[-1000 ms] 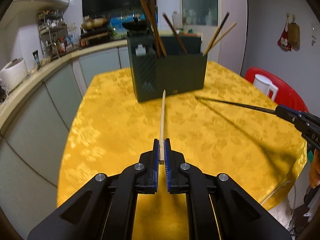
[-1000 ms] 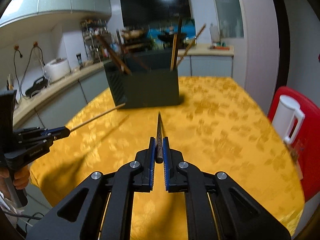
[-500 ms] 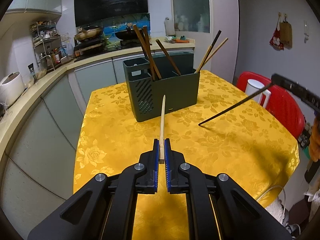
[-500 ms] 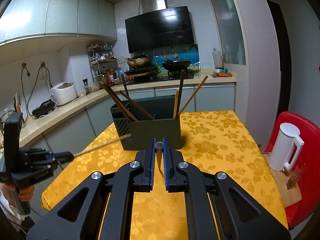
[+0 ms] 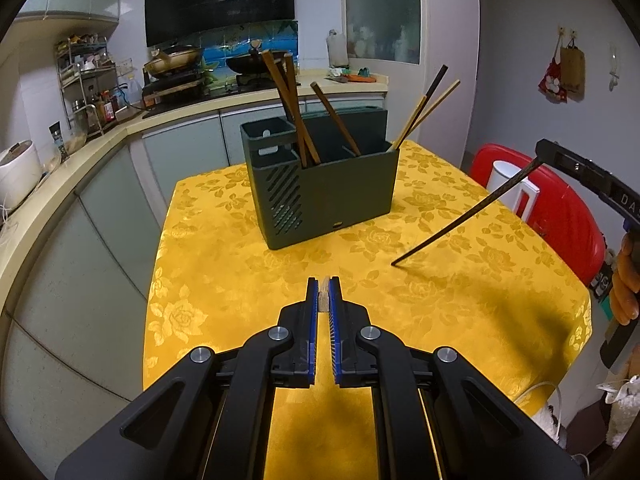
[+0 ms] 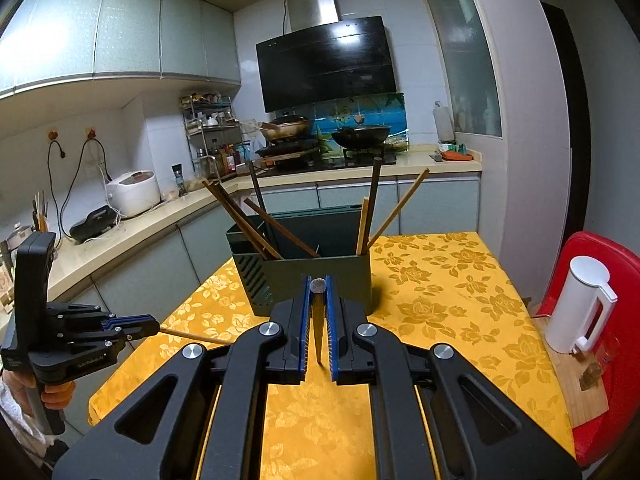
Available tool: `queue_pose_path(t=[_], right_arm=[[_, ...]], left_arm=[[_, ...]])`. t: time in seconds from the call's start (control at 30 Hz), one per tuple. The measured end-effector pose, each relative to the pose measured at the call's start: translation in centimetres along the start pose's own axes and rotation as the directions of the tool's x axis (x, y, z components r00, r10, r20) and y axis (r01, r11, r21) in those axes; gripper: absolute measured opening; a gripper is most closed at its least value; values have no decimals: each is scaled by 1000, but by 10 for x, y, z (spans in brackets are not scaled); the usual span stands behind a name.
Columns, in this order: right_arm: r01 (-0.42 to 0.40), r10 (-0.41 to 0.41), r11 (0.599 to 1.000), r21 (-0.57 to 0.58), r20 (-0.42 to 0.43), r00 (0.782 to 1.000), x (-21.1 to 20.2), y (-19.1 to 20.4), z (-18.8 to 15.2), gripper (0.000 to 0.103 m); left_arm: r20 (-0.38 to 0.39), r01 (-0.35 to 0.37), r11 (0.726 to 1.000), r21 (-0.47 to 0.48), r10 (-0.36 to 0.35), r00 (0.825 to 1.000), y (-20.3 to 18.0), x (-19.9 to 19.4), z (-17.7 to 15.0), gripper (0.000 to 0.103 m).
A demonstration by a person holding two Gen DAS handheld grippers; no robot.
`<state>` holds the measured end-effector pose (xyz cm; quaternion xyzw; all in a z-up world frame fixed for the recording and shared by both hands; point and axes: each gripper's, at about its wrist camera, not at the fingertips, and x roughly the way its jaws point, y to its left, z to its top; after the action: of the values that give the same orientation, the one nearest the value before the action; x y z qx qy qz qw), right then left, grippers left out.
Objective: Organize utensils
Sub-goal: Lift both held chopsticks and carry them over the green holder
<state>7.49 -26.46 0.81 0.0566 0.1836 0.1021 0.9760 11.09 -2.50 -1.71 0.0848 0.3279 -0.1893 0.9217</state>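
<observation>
- Two chopsticks in hand: my left gripper (image 5: pixel 324 294) clamps a pale chopstick (image 5: pixel 323 294), my right gripper (image 6: pixel 318 300) a dark chopstick (image 6: pixel 317 320); both unfiled.
- Yellow tablecloth (image 5: pixel 460 280) below looks bare of loose utensils.
- Utensil caddy (image 5: pixel 320 196) beyond holds several chopsticks already; judged nearly done.
- Farthest: counter, stove with woks (image 6: pixel 362 134).

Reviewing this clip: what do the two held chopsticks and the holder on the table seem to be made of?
The left gripper clamps a pale chopstick that looks like bamboo or light wood, matte tan. The right gripper clamps a dark chopstick, likely dark wood or composite; its round butt looks metallic. The holder seems moulded plastic, matte dark green-grey with slotted vents.
</observation>
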Motion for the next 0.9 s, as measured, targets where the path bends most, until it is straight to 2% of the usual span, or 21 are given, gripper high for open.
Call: queue_pose_path(t=[0.23,0.47,0.7,0.9], right_arm=[[-13,13,1000,-13,-14,1000,12,-6,19,8],[-31,30,999,-23,-22,999,19,-14,52,8],[-43,46,997,-58,43,998,8,-14,94,8],[-36,42,997,-74,85,996,7,-14,128,8]], left_arm=[[1,8,999,33,-8,1000,-4,0,27,5],[11,22,995,95,-23,1000,-12,-9,66,5],[56,53,990,134,-61,997,-21,-29,117,5],[99,46,989,137,-60,993,-24,-38,169,5]])
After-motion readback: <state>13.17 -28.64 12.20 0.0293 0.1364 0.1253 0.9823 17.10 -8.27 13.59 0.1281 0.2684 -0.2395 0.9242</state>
